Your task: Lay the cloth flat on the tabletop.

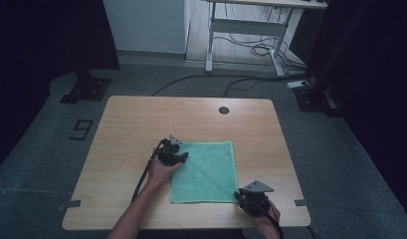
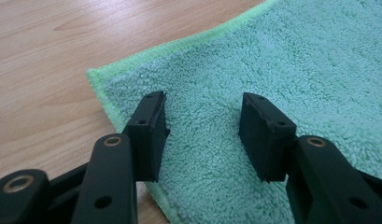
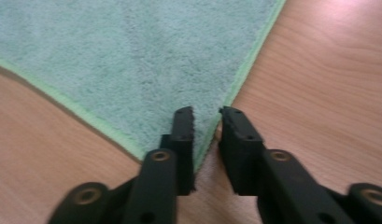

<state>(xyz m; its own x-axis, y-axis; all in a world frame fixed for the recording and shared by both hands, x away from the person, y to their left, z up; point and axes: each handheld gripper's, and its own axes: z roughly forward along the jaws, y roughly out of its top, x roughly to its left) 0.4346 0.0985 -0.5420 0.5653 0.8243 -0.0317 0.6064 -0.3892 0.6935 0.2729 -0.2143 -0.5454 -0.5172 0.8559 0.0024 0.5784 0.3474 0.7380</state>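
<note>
At the table's (image 1: pixel 116 129) centre a square green terry cloth (image 1: pixel 206 172) is spread flat, its ten-o'clock corner straddled by the released left gripper (image 2: pixel 202 126) and its five-o'clock corner approached by the narrowly parted, empty right gripper (image 3: pixel 207 128), seemingly for lifting.

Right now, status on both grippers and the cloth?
Left gripper open over the far-left corner. Right gripper narrow at the near-right corner, grip unclear. Green cloth flat. Nothing blocking.

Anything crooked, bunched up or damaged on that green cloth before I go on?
Nothing stands out. The green cloth lies flat and unwrinkled on the wooden table, its hems intact, edges roughly parallel to the table's.
</note>
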